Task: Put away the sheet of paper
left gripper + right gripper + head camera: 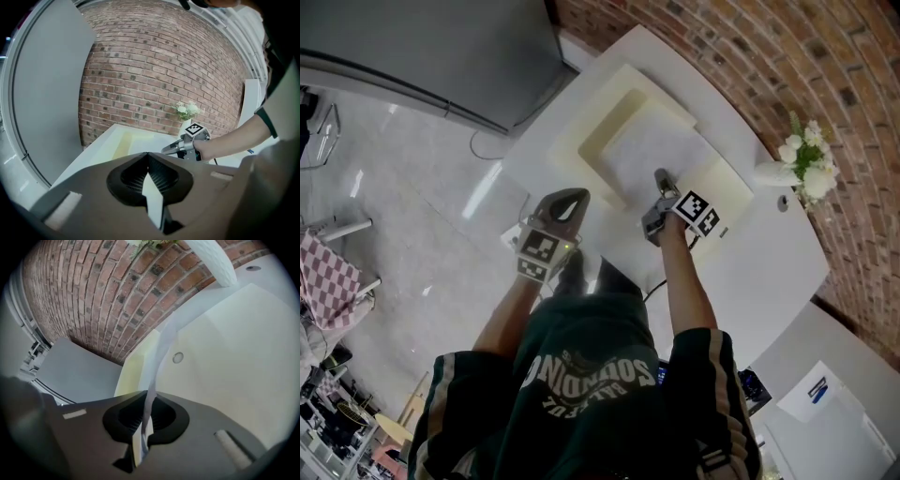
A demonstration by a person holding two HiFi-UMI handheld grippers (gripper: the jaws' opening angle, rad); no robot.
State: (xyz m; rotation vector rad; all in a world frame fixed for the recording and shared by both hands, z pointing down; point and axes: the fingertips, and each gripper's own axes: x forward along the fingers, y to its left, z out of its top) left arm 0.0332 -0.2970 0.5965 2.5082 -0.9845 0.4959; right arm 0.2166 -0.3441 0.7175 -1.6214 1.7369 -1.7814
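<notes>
while the right gripper is clenched on the near edge of the sheet of paper, the sheet stretches away from it over the cream tray on the white table. seen along that gripper's own jaws, the paper shows edge-on as a thin pale strip that rises from between the pads and bends toward the brick wall. whether its far edge touches the tray cannot be told. the tray sits near the middle of the table, with one side toward the wall.

the left gripper hangs by the table's near edge, above the grey floor, pointing toward the tray and well apart from the paper. in its own view its jaws are pressed together at the tips with nothing gripped, and the right gripper shows beyond them over the tray.

a white vase of pale flowers stands on the table to the right of the tray, close to the wall. the person wears a dark green shirt.
</notes>
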